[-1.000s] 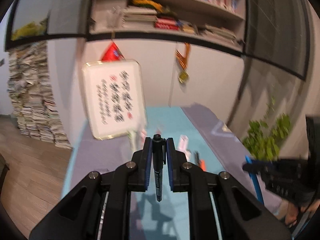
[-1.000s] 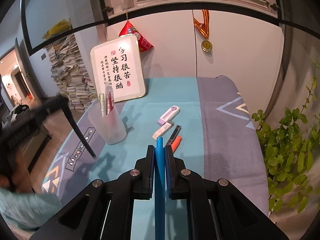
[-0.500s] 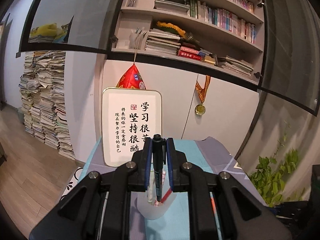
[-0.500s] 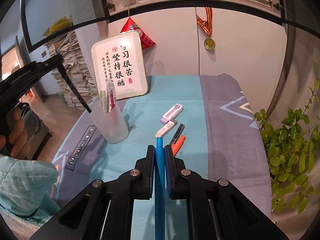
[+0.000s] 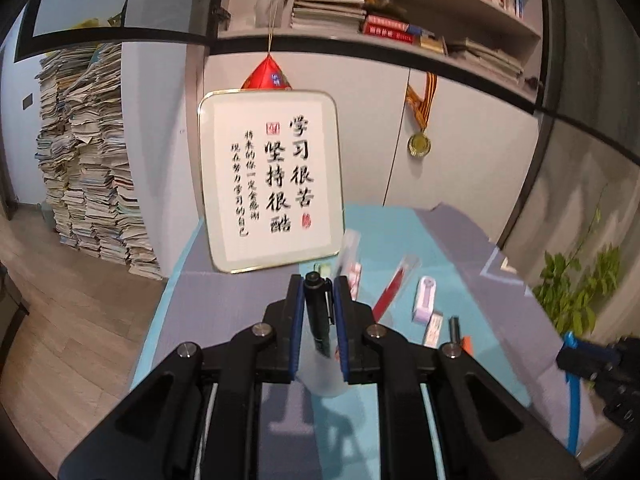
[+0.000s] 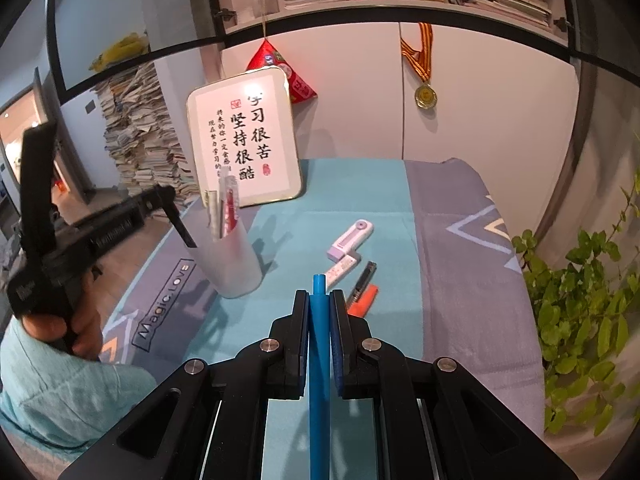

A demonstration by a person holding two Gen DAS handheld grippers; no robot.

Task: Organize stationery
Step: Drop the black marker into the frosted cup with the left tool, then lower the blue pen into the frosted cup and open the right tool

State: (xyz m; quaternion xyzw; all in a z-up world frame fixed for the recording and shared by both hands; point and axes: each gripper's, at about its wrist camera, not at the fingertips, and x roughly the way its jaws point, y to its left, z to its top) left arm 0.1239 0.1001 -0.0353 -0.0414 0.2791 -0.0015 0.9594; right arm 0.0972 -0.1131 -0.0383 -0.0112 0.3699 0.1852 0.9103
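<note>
I saw the cup [image 6: 230,258] on the mat [image 6: 460,240], left of the loose stationery [image 6: 352,256]; the sign [image 6: 244,140] stood behind the cup, the plant [image 6: 584,312] far right.

A home study: shelves [image 5: 400,4] crammed with books and papers above white cabinets [image 6: 480,92], a tall paper stack [image 5: 88,160] on the wood floor [image 5: 60,320], a framed calligraphy board [image 6: 244,136], a hanging medal [image 6: 425,96] and a leafy houseplant [image 6: 580,300].
</note>
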